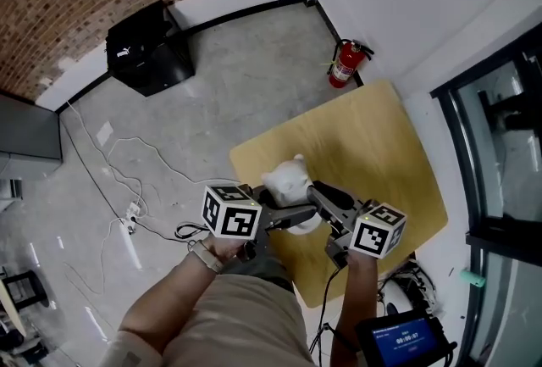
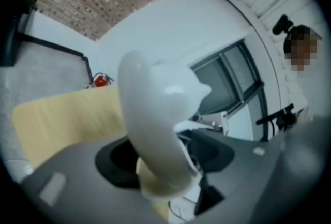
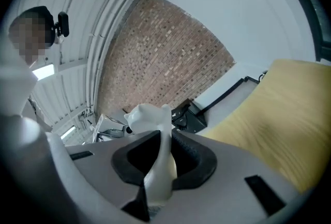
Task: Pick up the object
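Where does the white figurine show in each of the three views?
Head view: figurine at centre, above the table.
Left gripper view: fills the centre, between the spread jaws.
Right gripper view: low centre, pinched in the jaws.
Shared landmark: the yellow table, also at the left and at the right.

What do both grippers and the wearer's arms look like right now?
Both the left gripper and the right gripper have grey bodies, black pads lining the jaws, and a white cube bearing black square markers. A dark cable hangs from the right one. The left wrist wears a pale watch band; the forearms are sleeveless.
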The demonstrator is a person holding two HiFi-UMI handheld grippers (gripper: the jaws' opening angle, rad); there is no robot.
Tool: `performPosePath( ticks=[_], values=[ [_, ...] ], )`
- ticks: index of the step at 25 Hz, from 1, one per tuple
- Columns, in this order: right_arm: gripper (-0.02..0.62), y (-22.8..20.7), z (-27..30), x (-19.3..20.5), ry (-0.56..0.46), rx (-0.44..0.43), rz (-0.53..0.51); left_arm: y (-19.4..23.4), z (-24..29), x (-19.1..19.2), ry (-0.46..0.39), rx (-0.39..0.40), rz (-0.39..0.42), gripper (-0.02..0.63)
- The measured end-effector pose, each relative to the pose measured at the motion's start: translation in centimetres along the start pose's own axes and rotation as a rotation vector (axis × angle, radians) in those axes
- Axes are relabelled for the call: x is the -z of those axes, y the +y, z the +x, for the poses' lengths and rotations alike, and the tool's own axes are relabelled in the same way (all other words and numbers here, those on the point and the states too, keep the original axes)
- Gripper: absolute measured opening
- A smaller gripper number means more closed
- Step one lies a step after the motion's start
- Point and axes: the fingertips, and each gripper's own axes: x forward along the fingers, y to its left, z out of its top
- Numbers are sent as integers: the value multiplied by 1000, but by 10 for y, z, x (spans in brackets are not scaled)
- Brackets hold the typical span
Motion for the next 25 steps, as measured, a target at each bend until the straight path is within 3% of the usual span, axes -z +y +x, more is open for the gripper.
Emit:
performPosePath(
  ticks=[4,7,10,13,16,18,25],
  values=[
    [77,26,-14,-11,-90,-88,-34,-24,-12,-5,-18,-11,106,250],
    [77,49,-14,-20,-126,-133,-83,-37,-27,-13,-71,51,111,225],
    [78,68,-8,-27,-125,-129,-144,-44,-42,-22,-92,103,133,219],
    [78,79,-6,-39,-134,-50,-249,-52,-51,-35,-66,75,254,219],
    [90,94,-3,-48,-73,142,-538,-59,-61,-46,6,-9,462,221],
    [99,111,0,-58,-39,256,-742,-67,-71,-55,26,-22,552,219],
    [200,164,8,-93,45,487,-1283,-89,-97,-83,61,2,640,218]
  ],
)
